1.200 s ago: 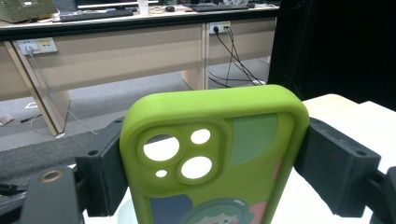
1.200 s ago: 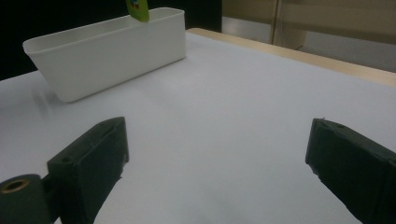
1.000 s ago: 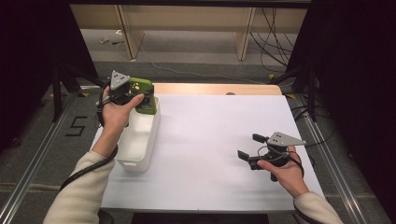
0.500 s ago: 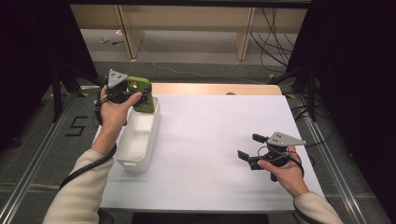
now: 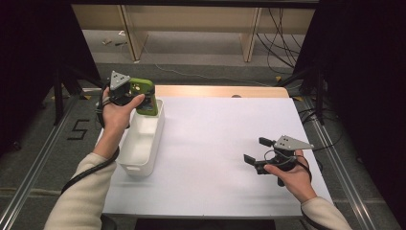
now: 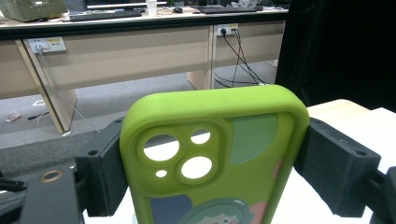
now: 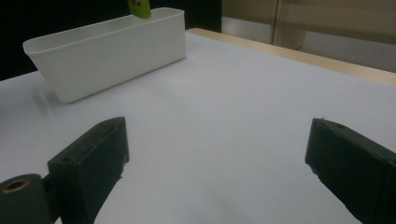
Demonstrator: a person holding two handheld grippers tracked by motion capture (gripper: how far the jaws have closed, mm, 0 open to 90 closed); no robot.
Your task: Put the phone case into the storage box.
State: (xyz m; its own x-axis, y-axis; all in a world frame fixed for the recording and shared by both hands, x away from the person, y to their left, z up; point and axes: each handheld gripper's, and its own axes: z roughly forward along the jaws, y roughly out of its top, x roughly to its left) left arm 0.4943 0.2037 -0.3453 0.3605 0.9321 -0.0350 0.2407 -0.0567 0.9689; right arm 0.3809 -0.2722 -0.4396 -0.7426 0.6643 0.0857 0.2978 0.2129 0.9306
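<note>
Green phone case (image 6: 212, 154), w/ camera cutouts and a cartoon print, sits clamped btwn the jaws of the left gripper (image 5: 131, 91), pads pressing its two long edges so it stands upright, cutouts near the top. In the high view it hangs at the far end of the white bin (image 5: 139, 143), lower edge about at the rim; can't tell if it touches the wall. Gripping by the edges keeps the flat back facing the gripper's camera and leaves the bottom free, which looks suited to moving it in or out of the bin w/o snagging, though which way it's headed can't be read from this. Bin is a long, open-top tub along the left side of the white table (image 5: 220, 143), narrow end toward the person; inside looks bare apart from the case at its far end, though the floor under the case is hidden. From the right gripper view the bin's near wall is plain white and a sliver of green pokes above its far rim. Right gripper (image 5: 261, 154) rests low over the table's right side, well apart from the bin, jaws spread wide w/ nothing btwn them, prob just parked while the left hand works. Bare wood strip (image 5: 215, 91) runs along the table's far edge.
</note>
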